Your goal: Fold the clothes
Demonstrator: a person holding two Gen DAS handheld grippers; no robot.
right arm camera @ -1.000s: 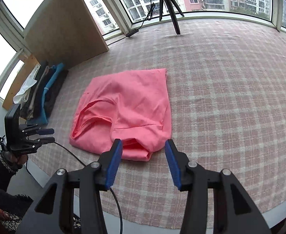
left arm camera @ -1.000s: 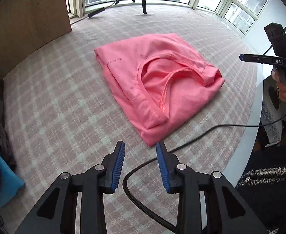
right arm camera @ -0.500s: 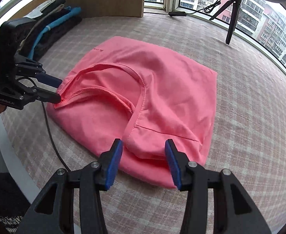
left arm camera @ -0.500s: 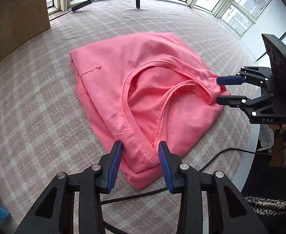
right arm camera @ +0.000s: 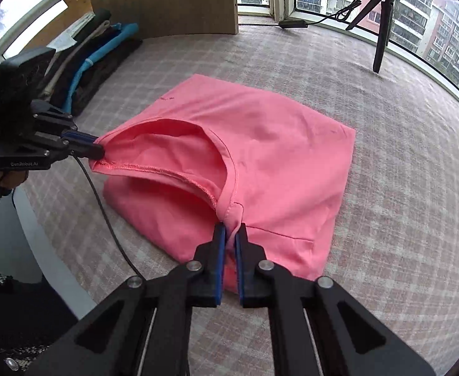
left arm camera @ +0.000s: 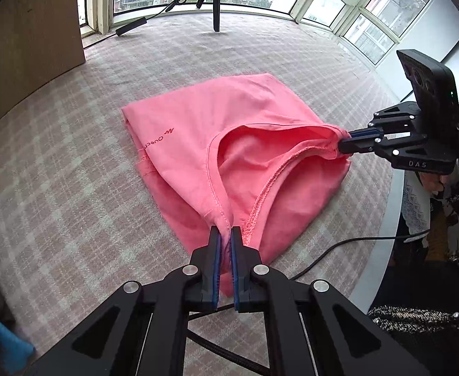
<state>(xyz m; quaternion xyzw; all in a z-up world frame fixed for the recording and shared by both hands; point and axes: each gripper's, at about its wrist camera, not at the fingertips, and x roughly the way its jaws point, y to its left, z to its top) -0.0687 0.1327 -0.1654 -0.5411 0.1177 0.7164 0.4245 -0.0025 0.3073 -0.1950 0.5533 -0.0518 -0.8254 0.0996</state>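
Thin, limp pink shirt (left arm camera: 229, 138) on table (left arm camera: 72, 188): light, drapes, no stiffness. Left gripper (left arm camera: 224, 238) and right gripper (right arm camera: 230, 235) fingers pinched on neckline seam ends; good hold points, likely least slip.

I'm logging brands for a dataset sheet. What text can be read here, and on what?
"DAS": on the right gripper, seen from the left wrist.
"GenRobot.Ai": on the left gripper, seen from the right wrist.
"Quech": logo print on the pink shirt, cut off by a fold.
Nothing else readable.
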